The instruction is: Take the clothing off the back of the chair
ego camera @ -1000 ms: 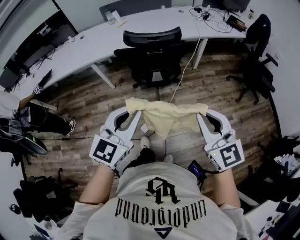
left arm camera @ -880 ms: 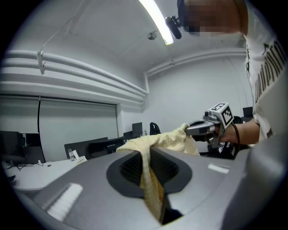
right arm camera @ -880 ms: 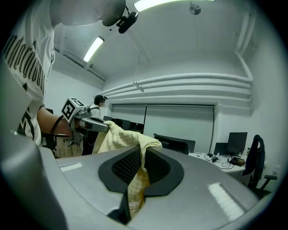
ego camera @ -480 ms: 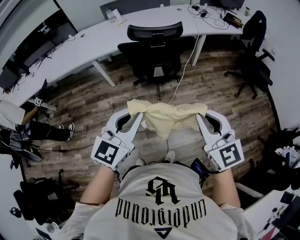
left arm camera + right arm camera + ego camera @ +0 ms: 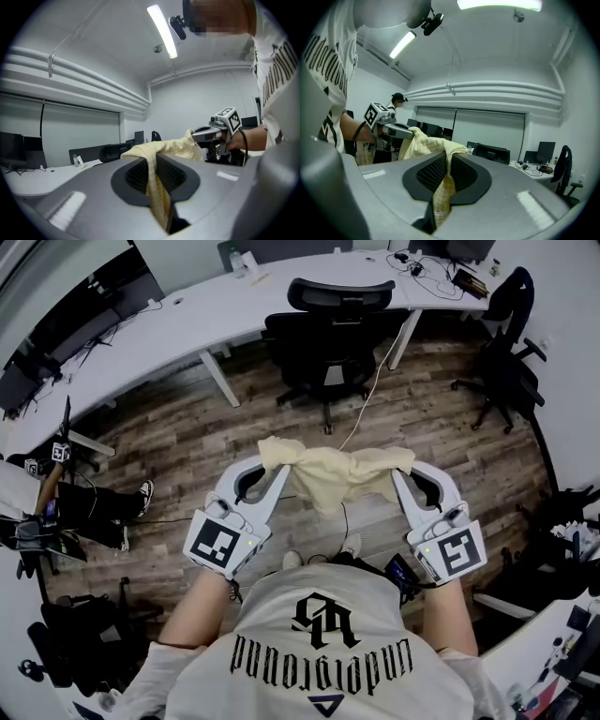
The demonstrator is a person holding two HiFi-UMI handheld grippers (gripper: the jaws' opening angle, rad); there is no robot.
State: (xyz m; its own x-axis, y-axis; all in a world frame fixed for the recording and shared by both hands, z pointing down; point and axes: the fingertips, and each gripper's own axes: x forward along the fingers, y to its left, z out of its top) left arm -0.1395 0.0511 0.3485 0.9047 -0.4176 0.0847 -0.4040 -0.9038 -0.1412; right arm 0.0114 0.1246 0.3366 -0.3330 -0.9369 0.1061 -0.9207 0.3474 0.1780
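Observation:
A pale yellow garment (image 5: 337, 476) hangs stretched between my two grippers at chest height, clear of the black office chair (image 5: 323, 343) in front of me. My left gripper (image 5: 275, 456) is shut on the garment's left end, and the cloth (image 5: 157, 187) runs down between its jaws (image 5: 152, 158). My right gripper (image 5: 401, 465) is shut on the right end, with the cloth (image 5: 440, 187) pinched the same way in that gripper (image 5: 449, 160). Each gripper view shows the other gripper across the sagging cloth. No clothing shows on the chair's back.
A long curved white desk (image 5: 206, 324) runs behind the chair, with cables (image 5: 427, 277) and a bottle (image 5: 248, 261) on it. A second black chair (image 5: 506, 352) stands at the right. A seated person's legs (image 5: 84, 507) are at the left edge. Wood floor lies between.
Both grippers with the garment have drawn back from the black chair, which now sits farther off and higher in the head view. The grip on the cloth is unchanged.

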